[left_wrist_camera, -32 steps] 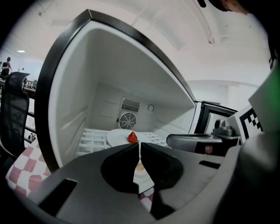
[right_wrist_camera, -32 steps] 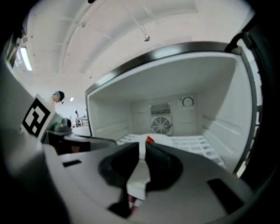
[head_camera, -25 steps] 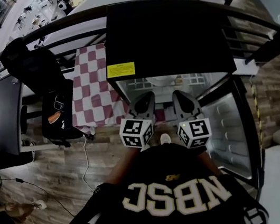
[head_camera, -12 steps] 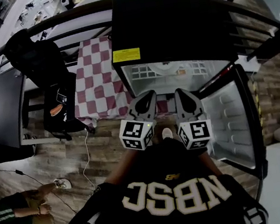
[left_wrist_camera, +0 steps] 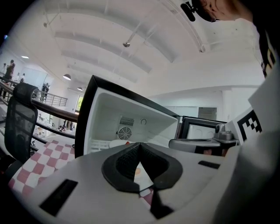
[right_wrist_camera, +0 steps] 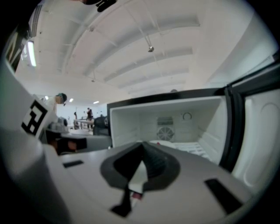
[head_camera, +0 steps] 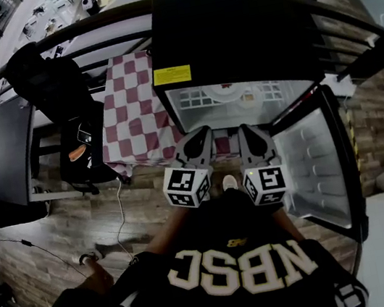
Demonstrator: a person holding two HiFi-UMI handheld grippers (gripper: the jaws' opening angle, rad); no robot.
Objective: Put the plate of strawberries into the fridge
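The small black fridge (head_camera: pixel 229 32) stands open before me, its door (head_camera: pixel 312 165) swung out to the right. On its white wire shelf sits the white plate of strawberries (head_camera: pixel 229 92), seen as a pale rim with a red berry in the left gripper view (left_wrist_camera: pixel 119 142) and in the right gripper view (right_wrist_camera: pixel 164 142). My left gripper (head_camera: pixel 198 140) and right gripper (head_camera: pixel 247 133) hang side by side just outside the opening, close to my body. Both are shut with nothing between the jaws (left_wrist_camera: pixel 139 145) (right_wrist_camera: pixel 142 144).
A table with a red-and-white checked cloth (head_camera: pixel 134 115) stands left of the fridge. Beside it is a black office chair (head_camera: pixel 56 92). A dark curved railing (head_camera: pixel 83 36) runs behind both. A person's leg (head_camera: pixel 98 265) shows on the wooden floor at lower left.
Both grippers have drawn back a little from the fridge opening, and more of the inside and the door shows. A bystander at the lower left has moved.
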